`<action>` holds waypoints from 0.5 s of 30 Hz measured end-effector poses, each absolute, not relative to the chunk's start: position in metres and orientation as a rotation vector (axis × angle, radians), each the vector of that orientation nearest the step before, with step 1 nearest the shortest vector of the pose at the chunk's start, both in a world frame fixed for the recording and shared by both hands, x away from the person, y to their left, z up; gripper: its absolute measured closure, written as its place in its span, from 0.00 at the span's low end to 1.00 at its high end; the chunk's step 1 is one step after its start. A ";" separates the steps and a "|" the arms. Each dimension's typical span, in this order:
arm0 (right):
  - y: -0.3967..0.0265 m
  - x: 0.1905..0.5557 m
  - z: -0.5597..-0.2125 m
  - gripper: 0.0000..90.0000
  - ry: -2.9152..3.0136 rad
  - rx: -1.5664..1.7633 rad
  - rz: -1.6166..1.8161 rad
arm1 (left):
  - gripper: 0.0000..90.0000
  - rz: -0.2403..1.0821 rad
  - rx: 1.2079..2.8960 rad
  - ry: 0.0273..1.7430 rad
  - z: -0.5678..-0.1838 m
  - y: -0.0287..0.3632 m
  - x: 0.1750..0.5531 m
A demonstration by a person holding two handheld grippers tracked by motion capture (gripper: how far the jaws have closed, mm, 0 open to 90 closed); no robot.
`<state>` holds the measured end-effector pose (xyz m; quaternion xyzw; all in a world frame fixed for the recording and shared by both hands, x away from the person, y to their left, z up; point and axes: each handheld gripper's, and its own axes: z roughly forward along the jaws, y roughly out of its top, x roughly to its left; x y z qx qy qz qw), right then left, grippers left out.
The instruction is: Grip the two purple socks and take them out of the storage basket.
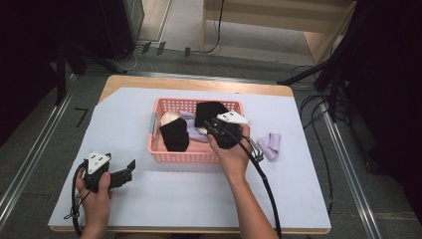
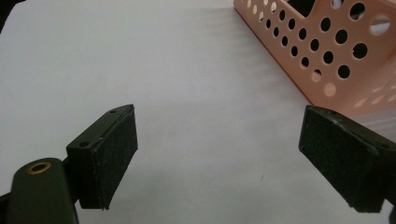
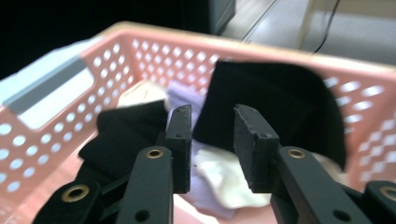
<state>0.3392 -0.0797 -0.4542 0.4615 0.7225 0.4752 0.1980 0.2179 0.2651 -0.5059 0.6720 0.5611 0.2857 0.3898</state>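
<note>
A pink perforated basket (image 1: 184, 157) sits mid-table with socks or small cloths in it: one black piece (image 1: 174, 135) at the front, another black piece (image 1: 209, 111) draped at the back, plus cream and lilac ones. My right gripper (image 1: 213, 127) hovers over the basket's right half. In the right gripper view its jaws (image 3: 212, 114) stand apart with nothing between them, pointing at the back black piece (image 3: 275, 102) and the lilac cloth (image 3: 180, 95). My left gripper (image 1: 127, 172) rests low on the table at the front left, jaws (image 2: 222, 123) wide open and empty, near the basket corner (image 2: 327, 51).
A lilac cloth (image 1: 270, 145) lies on the white table cover (image 1: 164, 199) just right of the basket. The right gripper's cable (image 1: 266, 191) trails back along the forearm. Dark stands and cables surround the table.
</note>
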 end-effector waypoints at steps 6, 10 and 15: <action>-0.063 0.348 -0.460 0.80 2.134 1.334 1.220 | 0.14 0.725 1.706 1.425 -0.506 0.265 0.218; -0.055 0.357 -0.465 0.83 2.251 1.414 1.105 | 0.14 0.722 1.705 1.428 -0.506 0.265 0.218; -0.049 0.362 -0.468 0.86 2.322 1.501 1.051 | 0.14 0.723 1.705 1.428 -0.506 0.265 0.218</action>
